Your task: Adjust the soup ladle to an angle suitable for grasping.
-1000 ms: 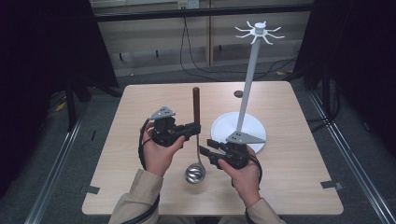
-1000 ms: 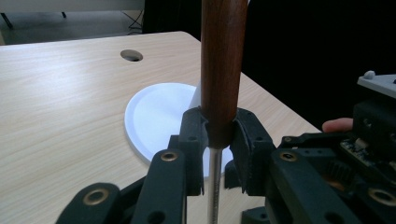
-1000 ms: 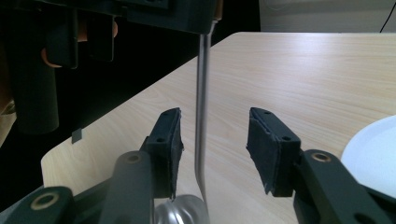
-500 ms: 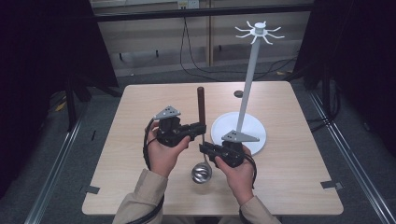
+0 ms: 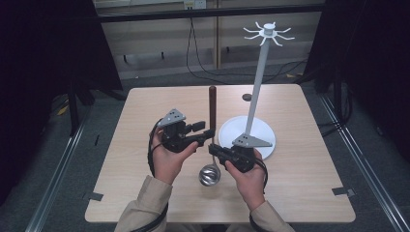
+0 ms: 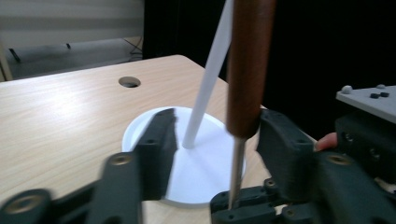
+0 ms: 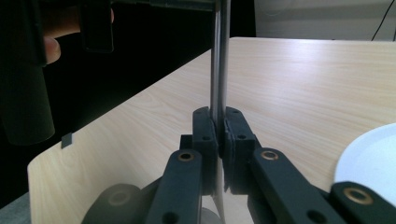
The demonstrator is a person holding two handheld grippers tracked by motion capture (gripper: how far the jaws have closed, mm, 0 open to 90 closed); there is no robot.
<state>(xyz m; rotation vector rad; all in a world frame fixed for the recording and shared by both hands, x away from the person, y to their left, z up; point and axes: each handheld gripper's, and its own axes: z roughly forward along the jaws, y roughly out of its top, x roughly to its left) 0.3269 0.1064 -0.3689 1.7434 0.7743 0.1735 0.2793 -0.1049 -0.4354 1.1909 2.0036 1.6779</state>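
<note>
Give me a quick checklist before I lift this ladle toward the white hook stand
1. Right gripper clamped on the ladle's metal shaft: ok, jaws shut on it.
2. Left gripper gripping the wooden handle: not ok, jaws open on either side, one near the handle.
3. Ladle bowl off the table: cannot tell.
4. Stand pole apart from the ladle: ok, it rises to the right of the handle.
5. Hooks at the stand's top free: ok, nothing hangs there.
6. Hanging hole in the handle's end: cannot tell.
</note>
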